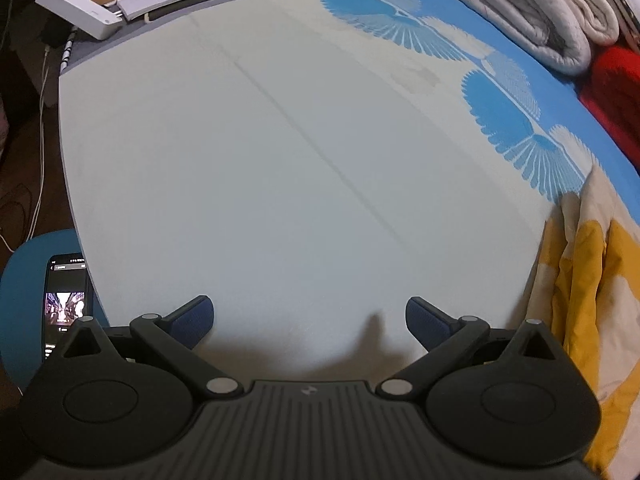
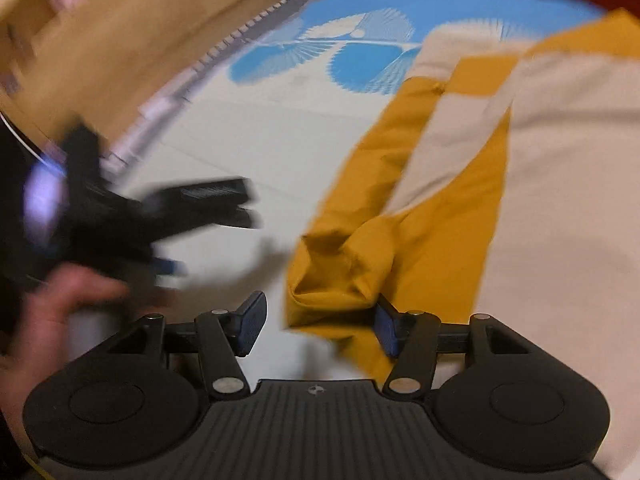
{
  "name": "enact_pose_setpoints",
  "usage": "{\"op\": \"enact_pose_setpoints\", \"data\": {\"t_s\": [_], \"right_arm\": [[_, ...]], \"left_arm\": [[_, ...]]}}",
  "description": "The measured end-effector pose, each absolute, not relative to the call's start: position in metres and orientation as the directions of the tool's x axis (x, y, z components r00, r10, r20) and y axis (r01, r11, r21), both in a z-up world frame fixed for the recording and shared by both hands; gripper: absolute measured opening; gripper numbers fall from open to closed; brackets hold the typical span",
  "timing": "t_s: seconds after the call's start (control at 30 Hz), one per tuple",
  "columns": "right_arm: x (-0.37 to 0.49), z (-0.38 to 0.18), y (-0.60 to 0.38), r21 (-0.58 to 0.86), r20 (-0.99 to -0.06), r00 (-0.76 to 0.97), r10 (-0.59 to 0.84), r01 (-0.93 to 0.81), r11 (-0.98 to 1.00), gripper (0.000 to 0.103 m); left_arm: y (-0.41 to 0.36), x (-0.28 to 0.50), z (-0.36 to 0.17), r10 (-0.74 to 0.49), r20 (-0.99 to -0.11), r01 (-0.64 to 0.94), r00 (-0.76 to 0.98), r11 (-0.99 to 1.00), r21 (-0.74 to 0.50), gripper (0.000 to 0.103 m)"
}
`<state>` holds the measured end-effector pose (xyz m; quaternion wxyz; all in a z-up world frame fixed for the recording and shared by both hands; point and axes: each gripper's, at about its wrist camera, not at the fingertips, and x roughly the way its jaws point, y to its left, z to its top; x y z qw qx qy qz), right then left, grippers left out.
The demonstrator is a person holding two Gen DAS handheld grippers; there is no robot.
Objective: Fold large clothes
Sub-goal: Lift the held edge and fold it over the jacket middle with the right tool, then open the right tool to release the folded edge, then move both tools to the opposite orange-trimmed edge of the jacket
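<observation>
A large yellow and cream garment (image 2: 560,184) lies spread on the pale bed sheet (image 1: 280,160); its edge shows at the right of the left wrist view (image 1: 588,280). My right gripper (image 2: 320,316) is open, and a bunched yellow fold (image 2: 344,272) of the garment lies loose between its fingers, close to the right pad. My left gripper (image 1: 310,316) is open over bare sheet with nothing between its fingers. It also appears blurred at the left of the right wrist view (image 2: 224,204), held by a hand (image 2: 60,308).
A phone (image 1: 66,304) rests on a blue stool (image 1: 24,300) beside the bed. A white power strip (image 1: 76,8) and cables lie at the far left. A folded white quilt (image 1: 540,12) and red cloth (image 1: 612,88) sit at the back right. A wooden board (image 2: 140,40) borders the bed.
</observation>
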<state>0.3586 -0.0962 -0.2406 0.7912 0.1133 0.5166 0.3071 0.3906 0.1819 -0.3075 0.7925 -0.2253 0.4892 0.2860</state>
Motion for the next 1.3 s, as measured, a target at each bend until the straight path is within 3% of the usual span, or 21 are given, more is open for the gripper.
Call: {"op": "enact_pose_setpoints", "data": {"t_s": [0.07, 0.17, 0.27, 0.4, 0.57, 0.67, 0.77, 0.83, 0.9, 1.0, 1.07, 1.17, 1.3], "right_arm": [[0.353, -0.224, -0.113, 0.46, -0.742, 0.337, 0.58, -0.374, 0.805, 0.059], [0.339, -0.202, -0.145, 0.307, -0.726, 0.54, 0.426, -0.3, 0.903, 0.058], [0.341, -0.199, -0.159, 0.234, -0.703, 0.624, 0.343, -0.252, 0.939, 0.056], [0.349, -0.238, -0.151, 0.136, -0.814, 0.529, 0.238, -0.225, 0.965, 0.054], [0.33, -0.288, -0.151, 0.304, -0.865, 0.355, 0.354, -0.192, 0.933, 0.055], [0.317, -0.32, -0.153, 0.347, -0.896, 0.249, 0.367, -0.123, 0.93, 0.049], [0.299, -0.319, -0.158, 0.36, -0.87, 0.308, 0.384, -0.134, 0.923, 0.048], [0.292, -0.309, -0.162, 0.403, -0.864, 0.271, 0.424, -0.131, 0.906, 0.047], [0.285, -0.285, -0.171, 0.424, -0.84, 0.302, 0.45, -0.151, 0.893, 0.047], [0.285, -0.232, -0.2, 0.413, -0.777, 0.456, 0.435, -0.151, 0.898, 0.048], [0.297, -0.208, -0.22, 0.373, -0.74, 0.561, 0.371, -0.117, 0.92, 0.052], [0.327, -0.207, -0.236, 0.197, -0.731, 0.658, 0.179, -0.048, 0.979, 0.057], [0.352, -0.266, -0.223, 0.132, -0.839, 0.524, 0.144, -0.061, 0.989, 0.056]], "left_arm": [[0.18, 0.391, -0.302, 0.266, -0.891, -0.681, 0.369, 0.729, -0.065, 0.102], [0.174, 0.385, -0.286, 0.293, -0.855, -0.669, 0.427, 0.739, -0.081, 0.102], [0.167, 0.373, -0.266, 0.225, -0.826, -0.586, 0.517, 0.796, -0.15, 0.102], [0.16, 0.359, -0.241, 0.052, -0.815, -0.508, 0.577, 0.804, -0.309, 0.102], [0.126, 0.355, -0.212, -0.072, -0.751, -0.391, 0.656, 0.819, -0.421, 0.103], [0.089, 0.371, -0.222, -0.126, -0.767, -0.315, 0.63, 0.861, -0.4, 0.103], [0.06, 0.393, -0.249, -0.205, -0.791, -0.229, 0.576, 0.889, -0.397, 0.103], [0.05, 0.401, -0.269, -0.172, -0.839, -0.242, 0.516, 0.91, -0.336, 0.102], [0.051, 0.405, -0.29, -0.057, -0.889, -0.321, 0.454, 0.92, -0.223, 0.103], [0.068, 0.407, -0.309, -0.056, -0.919, -0.409, 0.391, 0.884, -0.228, 0.103], [0.069, 0.405, -0.315, -0.066, -0.919, -0.407, 0.389, 0.882, -0.236, 0.103], [0.067, 0.397, -0.317, -0.045, -0.919, -0.404, 0.392, 0.889, -0.216, 0.103], [0.082, 0.397, -0.325, -0.076, -0.932, -0.444, 0.355, 0.863, -0.239, 0.103]]}}
